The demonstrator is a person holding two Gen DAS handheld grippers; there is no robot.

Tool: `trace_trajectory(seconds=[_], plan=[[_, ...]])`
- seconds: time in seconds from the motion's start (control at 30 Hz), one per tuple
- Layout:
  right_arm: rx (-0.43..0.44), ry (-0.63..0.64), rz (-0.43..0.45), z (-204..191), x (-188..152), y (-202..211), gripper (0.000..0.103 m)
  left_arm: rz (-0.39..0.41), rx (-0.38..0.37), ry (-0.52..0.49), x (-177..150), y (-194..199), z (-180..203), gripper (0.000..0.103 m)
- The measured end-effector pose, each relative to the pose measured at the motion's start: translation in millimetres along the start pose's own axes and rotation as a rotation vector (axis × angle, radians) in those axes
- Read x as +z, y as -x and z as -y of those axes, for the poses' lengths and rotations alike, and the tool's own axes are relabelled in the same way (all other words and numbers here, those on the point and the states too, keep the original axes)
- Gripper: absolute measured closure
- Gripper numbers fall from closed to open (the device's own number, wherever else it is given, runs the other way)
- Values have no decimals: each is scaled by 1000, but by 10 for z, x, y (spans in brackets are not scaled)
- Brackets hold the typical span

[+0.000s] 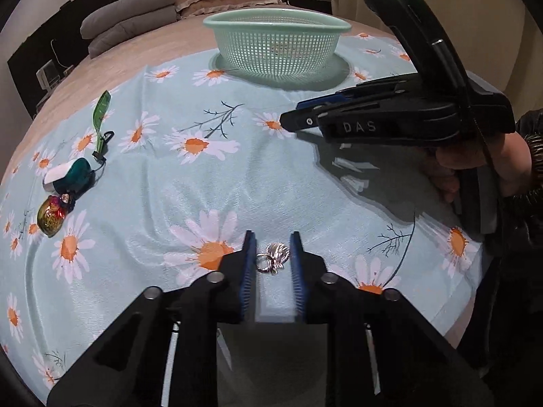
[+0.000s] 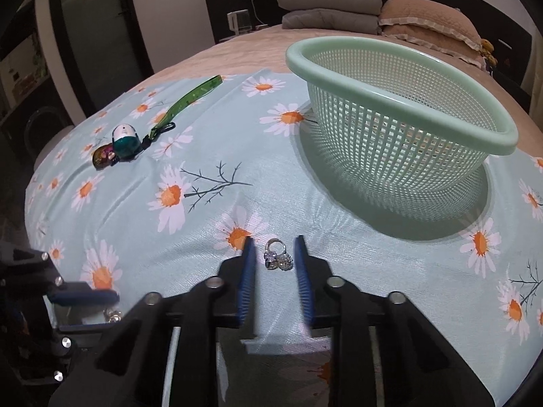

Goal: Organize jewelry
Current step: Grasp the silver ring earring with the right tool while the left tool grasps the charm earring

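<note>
Far left of the left wrist view: an iridescent gold-and-red bead charm (image 1: pixel 51 218), a teal-and-white rounded trinket (image 1: pixel 69 176) and a green strap with a black clip (image 1: pixel 101 118), bunched together on the pale blue daisy-print cloth (image 1: pixel 203 186) spread over the bed, well apart from either claw. All untouched, by the look of it.

Bottom centre: the left claw (image 1: pixel 272 237), drawn in on a small silver ring-shaped piece with a loop (image 1: pixel 274 257). Blue pads against its two sides, pinching it as far as can be judged, with the piece resting on the cloth.

Top centre: a mint-green plastic mesh basket (image 1: pixel 276 51), upright, with nothing visible through the lattice.

Right: the right claw (image 1: pixel 295 118), held in a hand (image 1: pixel 475 166) and seen side-on, so no telling its spread from here.

In the right wrist view, bottom centre: the right claw (image 2: pixel 275 242), narrowly spread around a second silver ring with clear stones (image 2: pixel 278 259). Slivers of cloth on either side, so not yet pinching.

Early in the job, probably — no piece in the basket yet. Two silver pieces at the point of pickup, the trinket bunch still to gather, assuming the basket is the destination.
</note>
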State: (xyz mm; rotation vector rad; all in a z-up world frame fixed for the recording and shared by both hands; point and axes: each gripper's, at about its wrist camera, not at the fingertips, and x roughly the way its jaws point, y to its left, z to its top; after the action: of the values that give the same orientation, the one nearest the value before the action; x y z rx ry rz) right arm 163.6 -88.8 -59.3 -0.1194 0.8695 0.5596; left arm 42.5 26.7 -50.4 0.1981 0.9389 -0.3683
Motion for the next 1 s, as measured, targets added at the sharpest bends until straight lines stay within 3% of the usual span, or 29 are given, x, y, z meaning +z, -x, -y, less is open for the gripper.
trace_trajectory(seconds=[0.23,0.47,0.7,0.83,0.93,1.0], plan=[[-6,-7,-12,7,-32,45,89,-42,-43,47,-26,6,-15,103],[-14,-72,-18,104,-73,269,89,-81,2,-28,26,74,5,103],[-48,-104,52,268,-22,715,89,-81,41,-42,128,225,-146,103],[-50,-109,76,357,-30,927,89,-97,5,-67,85,300,-89,103],[-47,-104,81,368,-55,1005,89,-114,-16,-86,3,289,11,90],[-50,-101,91,353,-66,1046,89,-120,-19,-89,-43,261,60,71]])
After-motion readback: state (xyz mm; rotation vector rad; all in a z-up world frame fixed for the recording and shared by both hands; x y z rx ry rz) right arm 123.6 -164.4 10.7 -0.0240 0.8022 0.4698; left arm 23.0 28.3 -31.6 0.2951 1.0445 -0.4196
